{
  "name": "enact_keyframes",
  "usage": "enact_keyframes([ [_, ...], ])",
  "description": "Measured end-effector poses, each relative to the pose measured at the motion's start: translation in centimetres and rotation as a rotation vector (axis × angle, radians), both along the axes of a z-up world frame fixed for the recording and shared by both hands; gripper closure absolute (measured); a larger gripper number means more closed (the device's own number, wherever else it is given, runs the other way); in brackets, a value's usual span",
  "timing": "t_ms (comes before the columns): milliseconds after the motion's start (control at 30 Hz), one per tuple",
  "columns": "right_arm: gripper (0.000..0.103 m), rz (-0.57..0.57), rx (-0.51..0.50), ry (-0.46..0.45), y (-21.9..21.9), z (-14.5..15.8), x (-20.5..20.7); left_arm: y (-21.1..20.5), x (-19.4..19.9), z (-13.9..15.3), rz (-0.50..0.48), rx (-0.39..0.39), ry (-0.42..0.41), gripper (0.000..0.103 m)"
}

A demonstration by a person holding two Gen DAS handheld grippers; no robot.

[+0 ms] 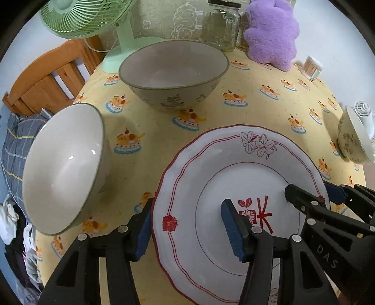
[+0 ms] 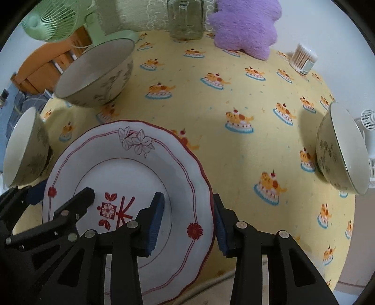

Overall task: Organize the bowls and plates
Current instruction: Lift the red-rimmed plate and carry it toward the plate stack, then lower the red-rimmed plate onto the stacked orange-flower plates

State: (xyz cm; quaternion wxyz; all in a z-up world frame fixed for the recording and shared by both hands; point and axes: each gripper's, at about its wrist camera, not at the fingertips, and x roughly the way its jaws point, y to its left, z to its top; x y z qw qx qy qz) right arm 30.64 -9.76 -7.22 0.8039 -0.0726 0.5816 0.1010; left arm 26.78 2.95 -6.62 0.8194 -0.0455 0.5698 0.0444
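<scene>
Tools first: the left tool (image 1: 191, 231) straddles the left edge of the white scalloped plate with red line trim and red flower marks (image 1: 234, 169), one blue-padded finger (image 1: 143, 231) outside the rim and the other over the plate's well; its jaws stand part-way apart, and whether the pads press on the plate I cannot tell. The right tool (image 2: 187, 226) straddles the opposite edge of the same plate (image 2: 131, 164) in the same manner, one blue pad (image 2: 154, 225) over the well and one outside the rim, jaws narrow, and whether it grips I cannot tell (each tool also shows in the other's view, at the far edge of the plate). The plate lies near the front edge of the round tabletop under a yellow cloth printed with dogs on cakes (image 1: 257, 98). Left of the plate stands a white bowl with a dark rim (image 1: 63, 169), beyond it a larger grey bowl with leaf sprigs on its side (image 1: 173, 75), and well apart at the right a cream bowl with a leaf pattern (image 2: 339, 150). Along the back of the tabletop are a pale green desk fan (image 1: 93, 21), a clear glass jar with a handle (image 1: 222, 25), a purple plush cushion (image 1: 271, 32) and a tub of cotton swabs (image 2: 304, 56).
</scene>
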Motion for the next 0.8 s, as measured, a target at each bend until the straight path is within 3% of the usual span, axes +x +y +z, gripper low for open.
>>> enact_keyframes([
  [367, 0.059, -0.023, -0.014, -0.032, 0.9, 3.6, -5.0, 0.4, -4.4, 3.5, -0.058, -0.028, -0.027, 0.047],
  [800, 0.059, -0.157, -0.038, -0.089, 0.6, 7.2, -13.5, -0.2, -9.9, 6.2, -0.171, -0.051, -0.062, 0.047],
])
